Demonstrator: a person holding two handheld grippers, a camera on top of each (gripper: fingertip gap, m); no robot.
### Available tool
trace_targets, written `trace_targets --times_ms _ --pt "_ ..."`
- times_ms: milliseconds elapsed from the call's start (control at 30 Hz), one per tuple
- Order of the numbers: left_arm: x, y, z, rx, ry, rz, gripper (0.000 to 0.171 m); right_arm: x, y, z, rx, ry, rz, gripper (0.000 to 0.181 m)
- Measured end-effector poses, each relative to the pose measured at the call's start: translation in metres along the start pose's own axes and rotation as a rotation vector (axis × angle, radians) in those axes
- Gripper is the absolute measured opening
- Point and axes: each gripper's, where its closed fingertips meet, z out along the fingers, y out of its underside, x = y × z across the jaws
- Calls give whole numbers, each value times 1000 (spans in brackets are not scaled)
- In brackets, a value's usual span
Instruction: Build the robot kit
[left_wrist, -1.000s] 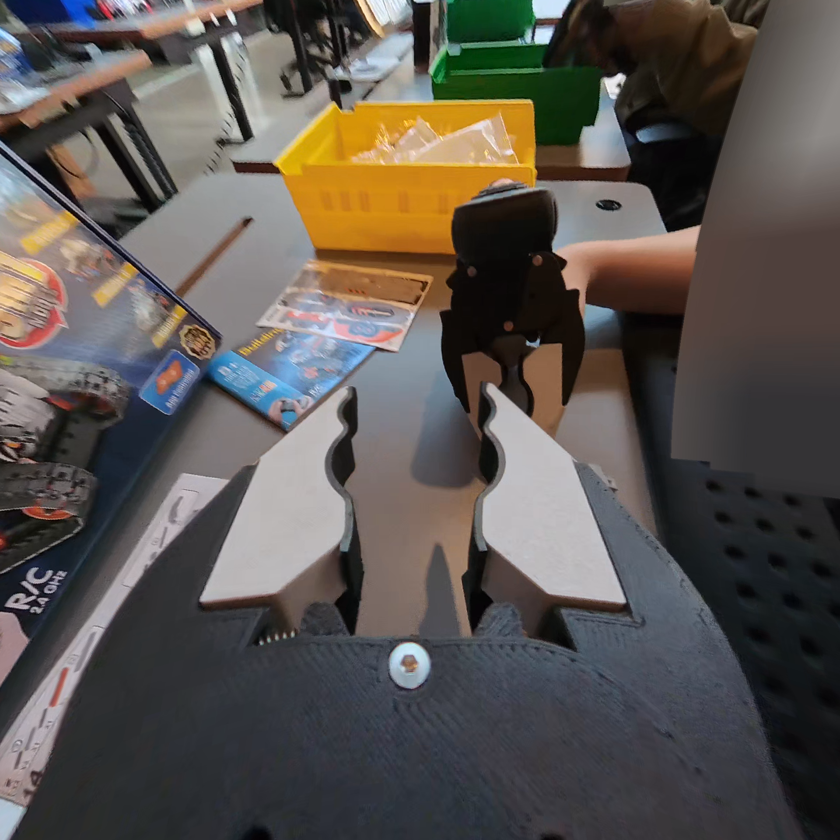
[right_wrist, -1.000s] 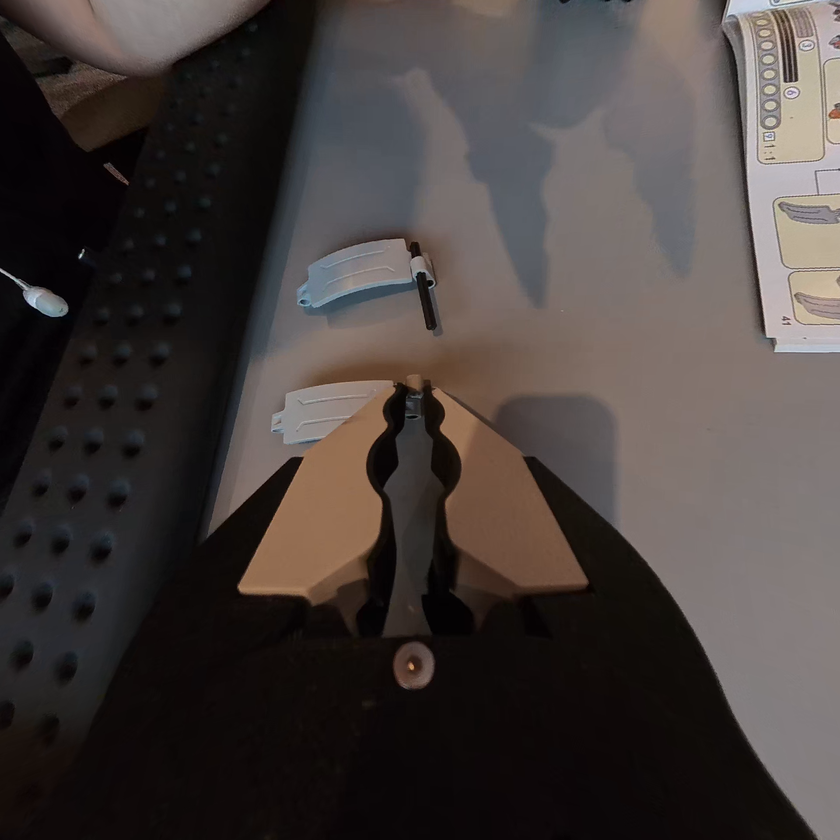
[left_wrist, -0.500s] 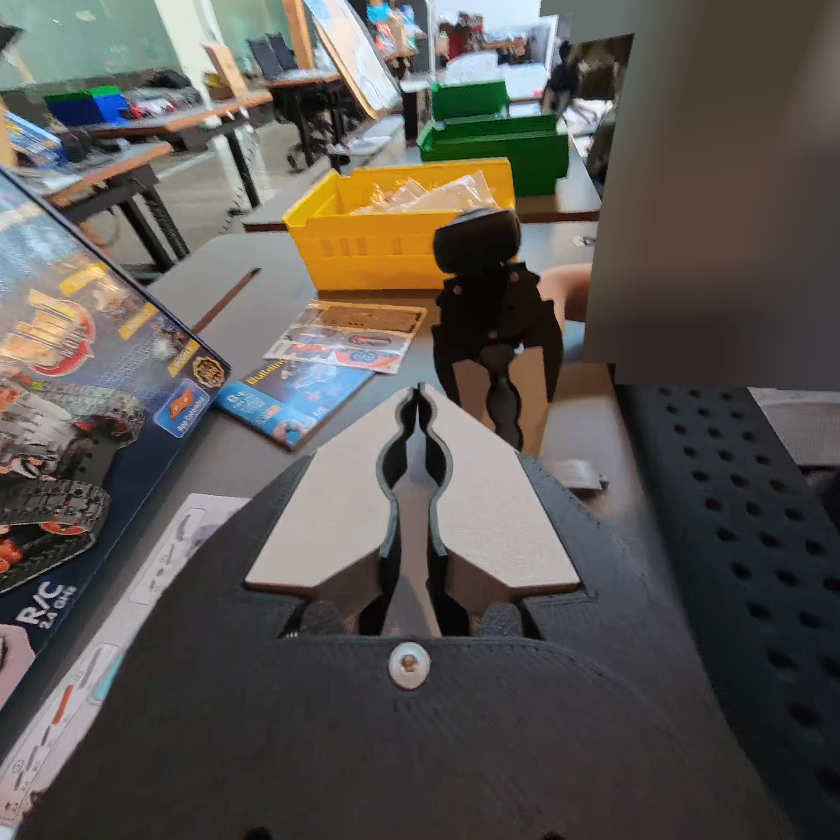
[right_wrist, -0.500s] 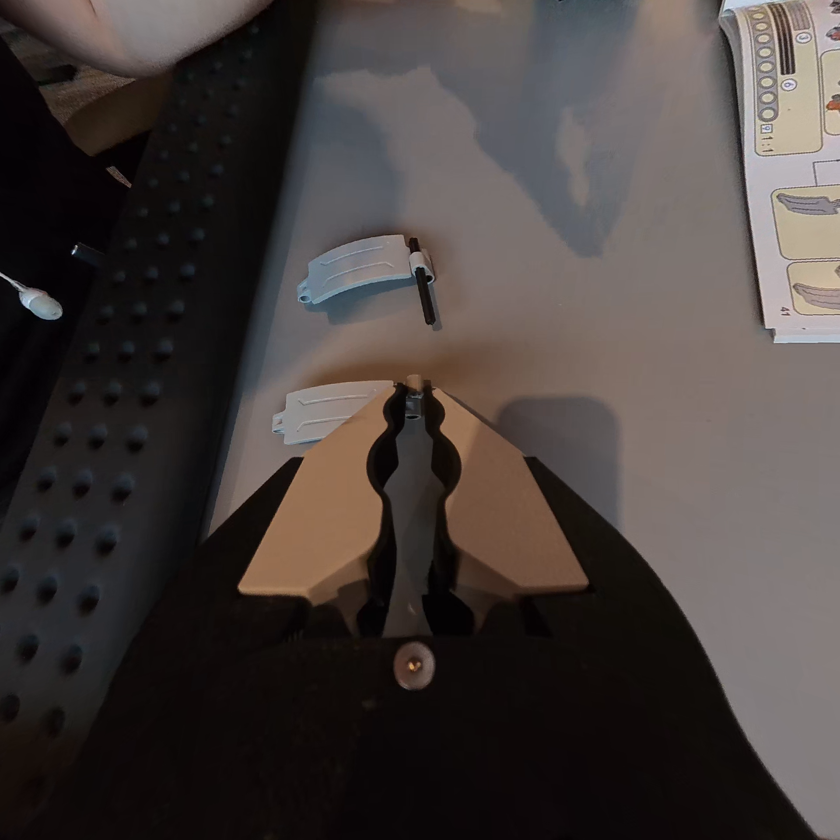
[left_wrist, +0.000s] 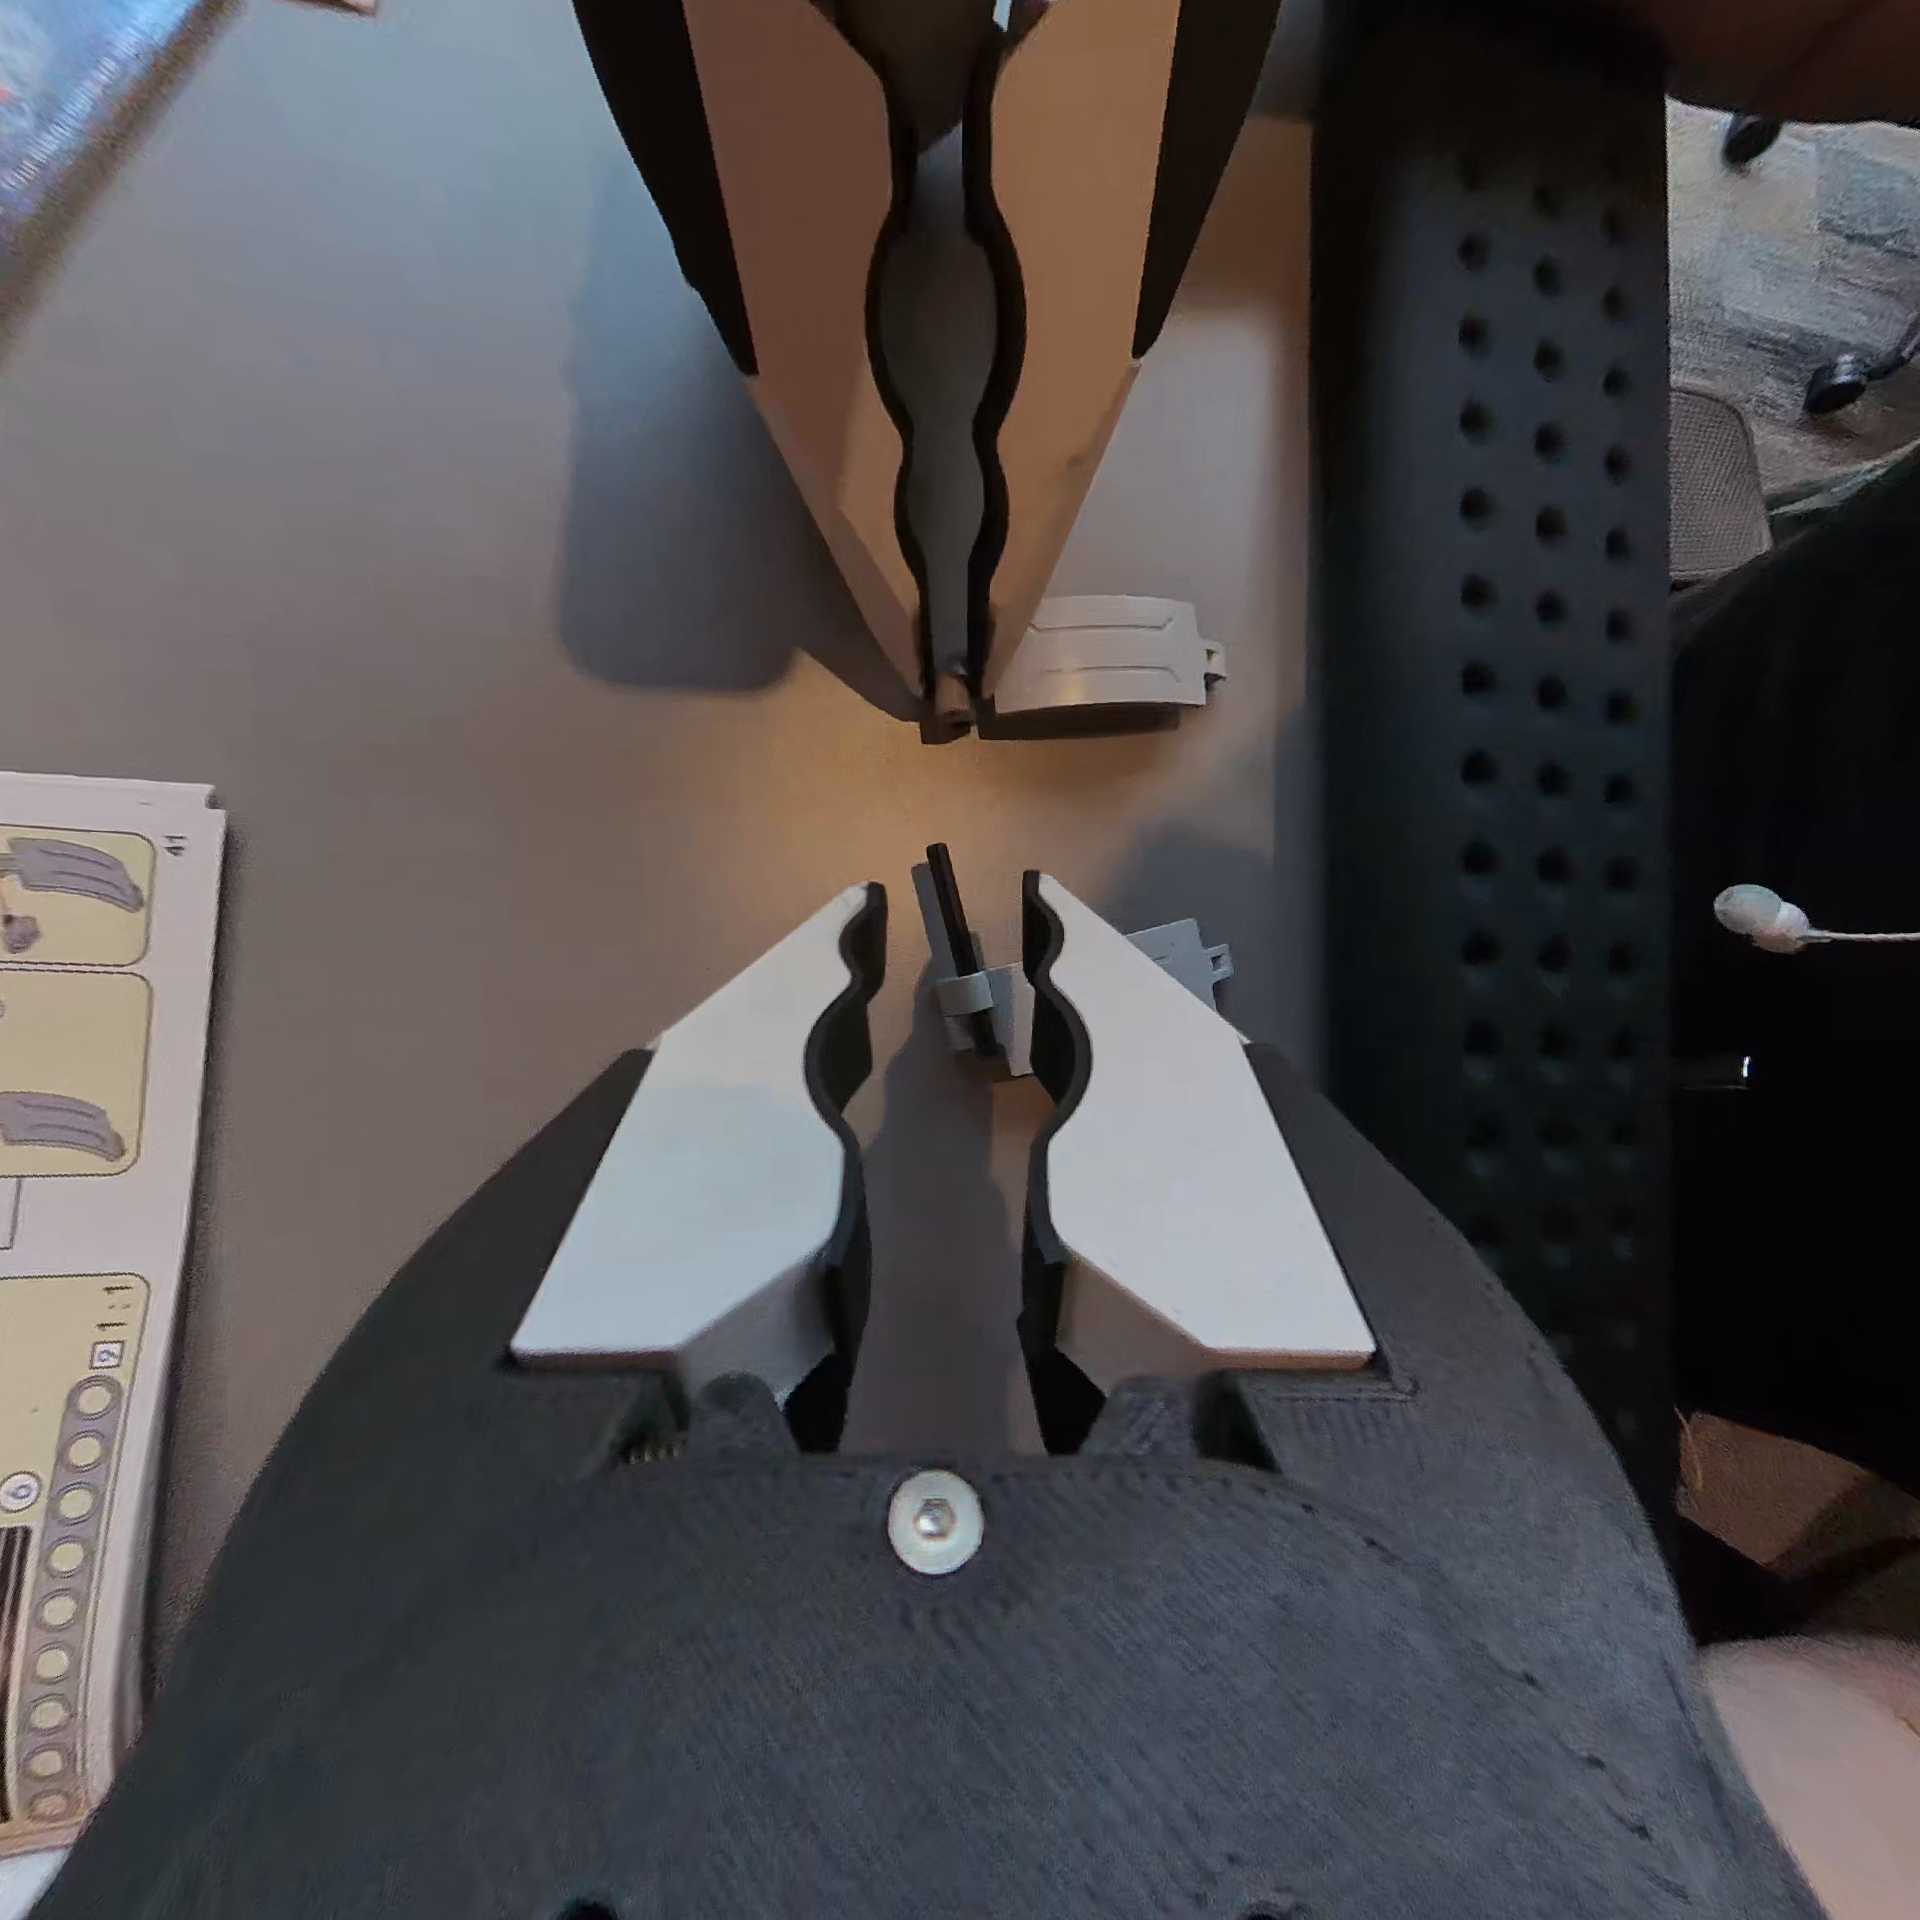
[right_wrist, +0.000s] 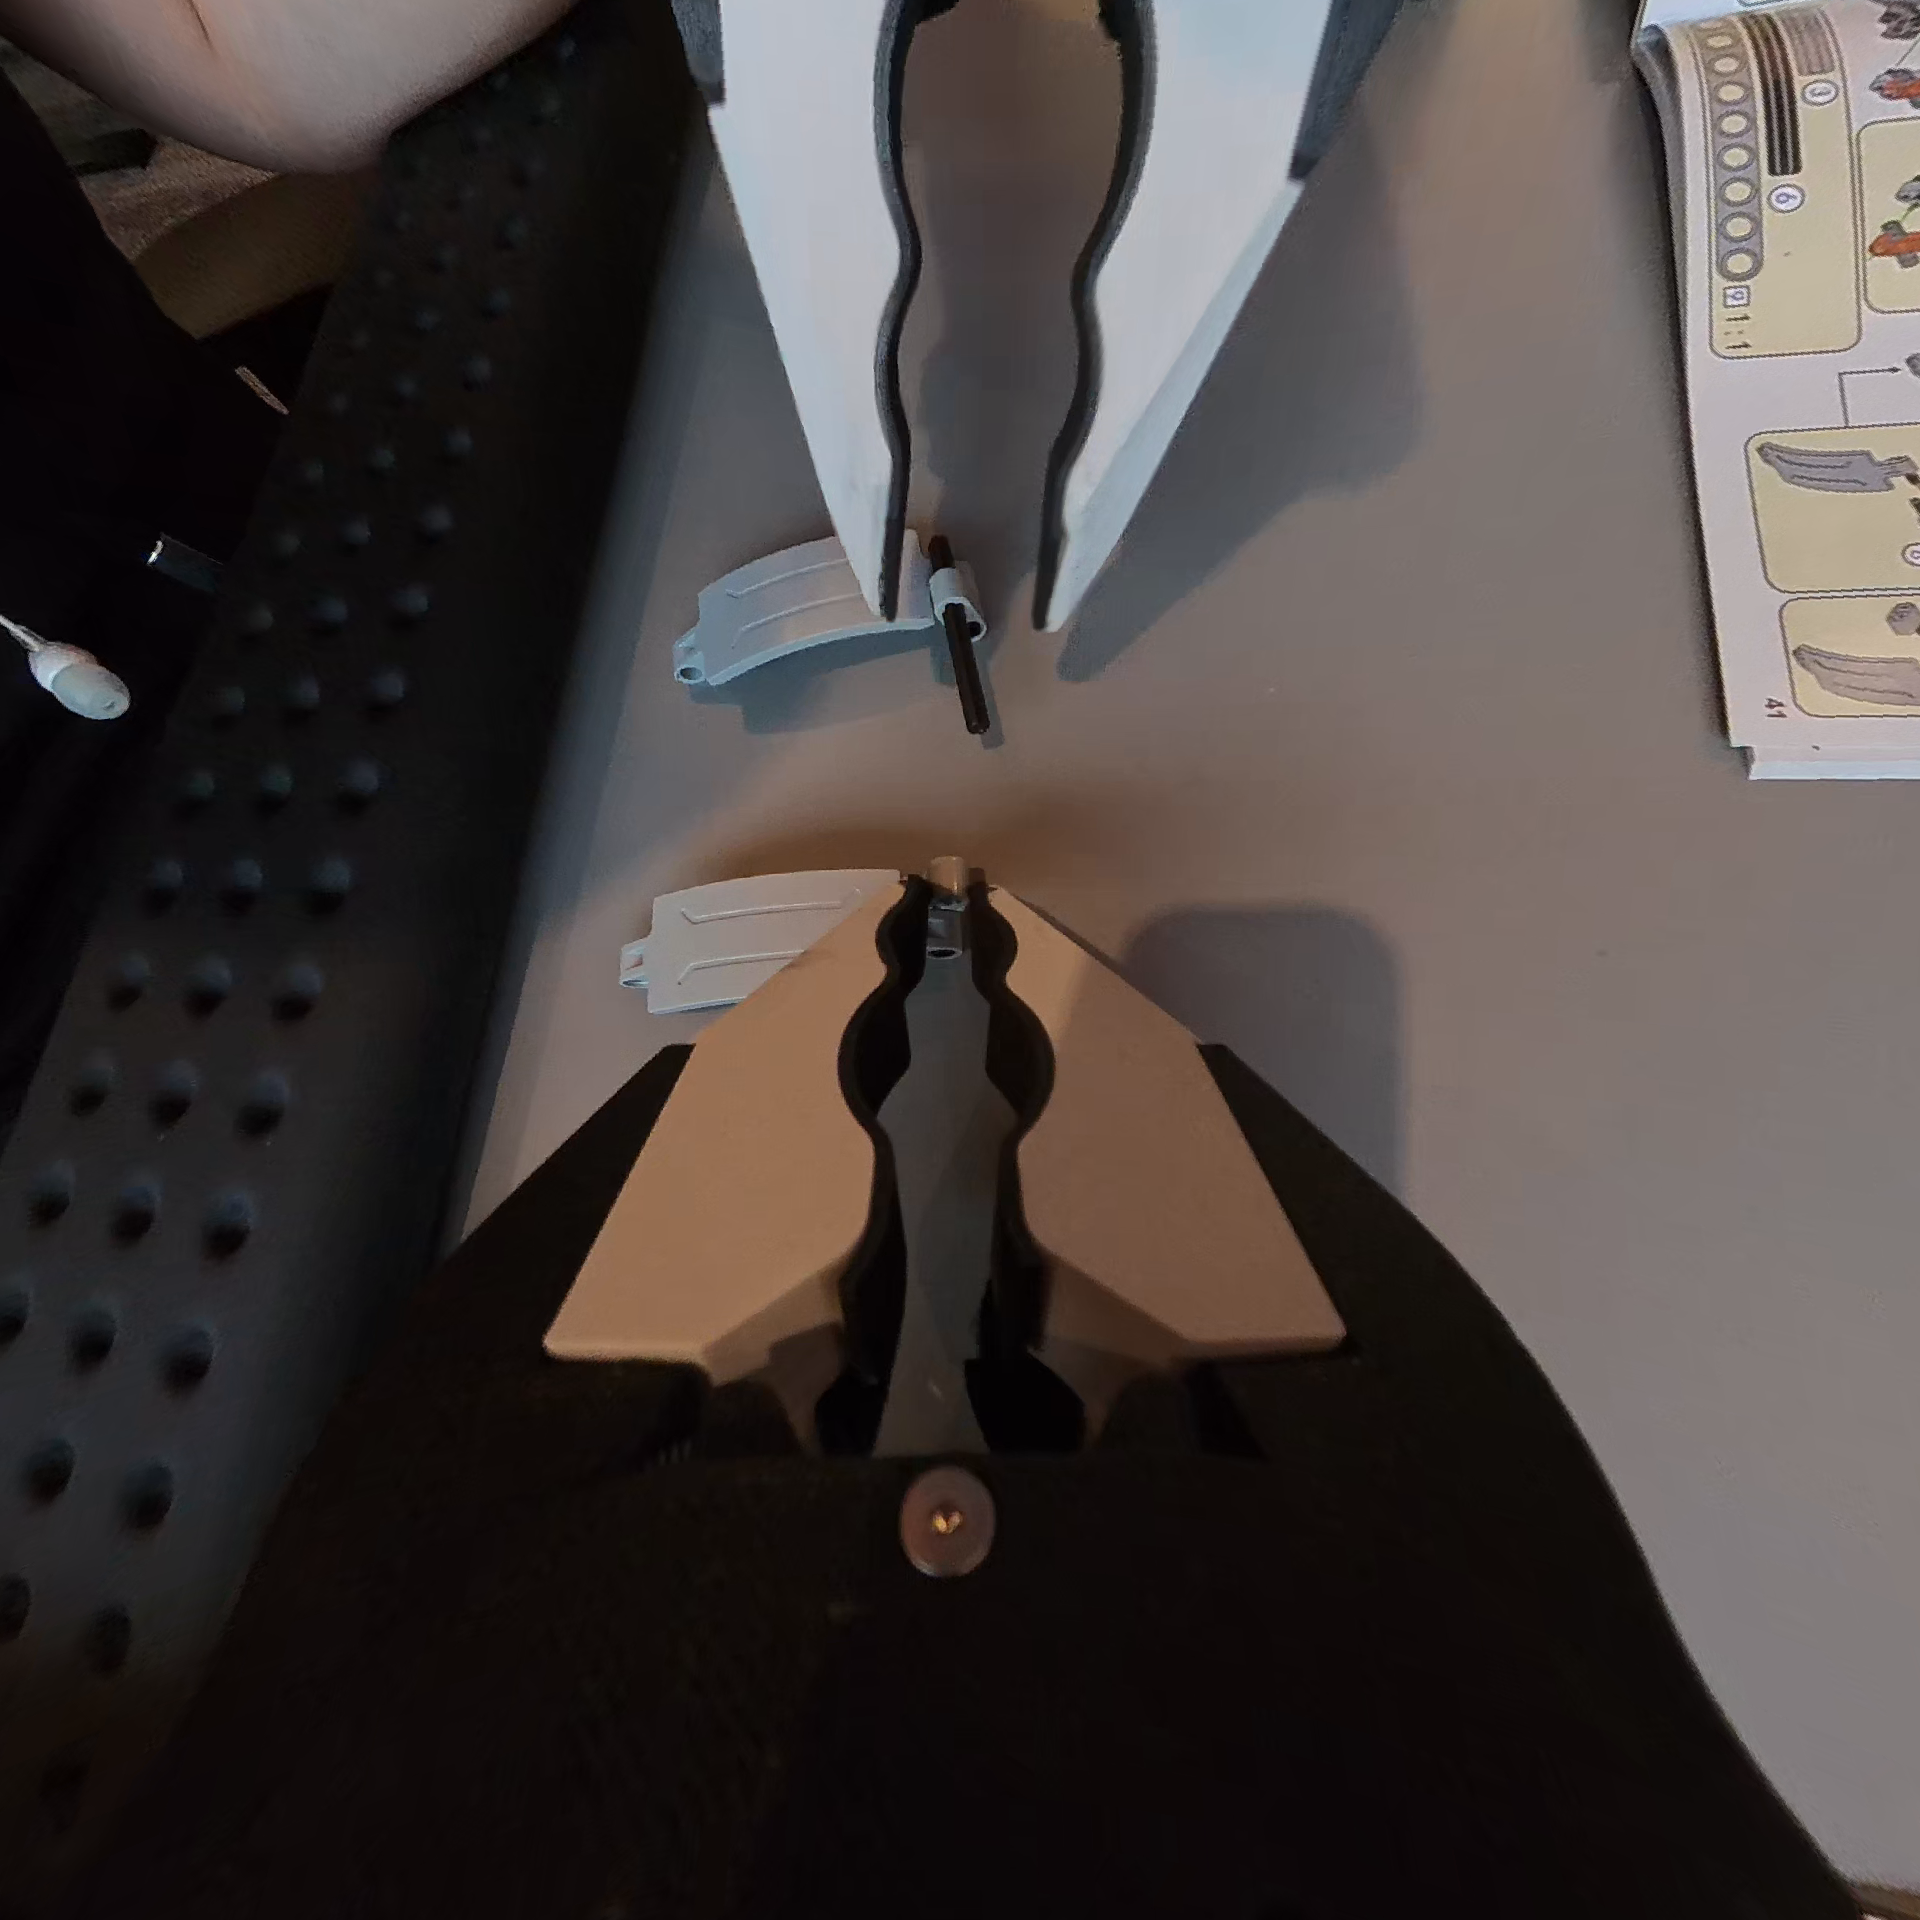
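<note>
Two grey curved panels lie on the grey table. The near panel (right_wrist: 748, 935) ends in a small grey connector (right_wrist: 945, 883). My right gripper (right_wrist: 948, 891) is shut on that connector, low over the table. It also shows in the left wrist view (left_wrist: 951, 717), with its panel (left_wrist: 1101, 665) beside it. The far panel (right_wrist: 779, 613) carries a grey connector with a black axle (right_wrist: 961, 655) through it. My left gripper (left_wrist: 954, 894) is open and faces the right one, with its fingers either side of that axle (left_wrist: 951, 935). The left gripper also shows in the right wrist view (right_wrist: 971, 618).
An open instruction booklet (left_wrist: 94, 1143) lies to one side, also in the right wrist view (right_wrist: 1818, 416). A black studded mat (left_wrist: 1507, 623) runs along the table's other edge (right_wrist: 208, 935). A white earbud (right_wrist: 78, 675) hangs there. A person's arm (right_wrist: 291, 73) is at the top left.
My left gripper has tipped down from looking across the room to the table, opened after being shut, and come down around the black axle. My right gripper has stayed shut and still.
</note>
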Motion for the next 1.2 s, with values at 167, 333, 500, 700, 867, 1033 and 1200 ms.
trace_targets --times_ms 167,333,500,700,867,1033,1200 --pt "-1 11 11 -82 -10 -7 19 0 0 0 3 -4 2 5" --pt "-1 15 18 -110 14 -21 11 0 1 -1 3 -2 -3 5" --pt "-1 14 21 -107 44 -14 2 0 0 0 5 3 -13 5" --pt "8 3 16 -51 123 -7 2 1 -10 -3 42 58 -105 6" --pt "17 -10 5 18 160 2 2 3 -24 -11 119 110 -169 5" --pt "18 -14 -1 58 209 -66 2 4 -32 -13 149 138 -205 5" --pt "11 -14 -3 76 222 -131 1 5 -39 -13 162 182 -246 6"
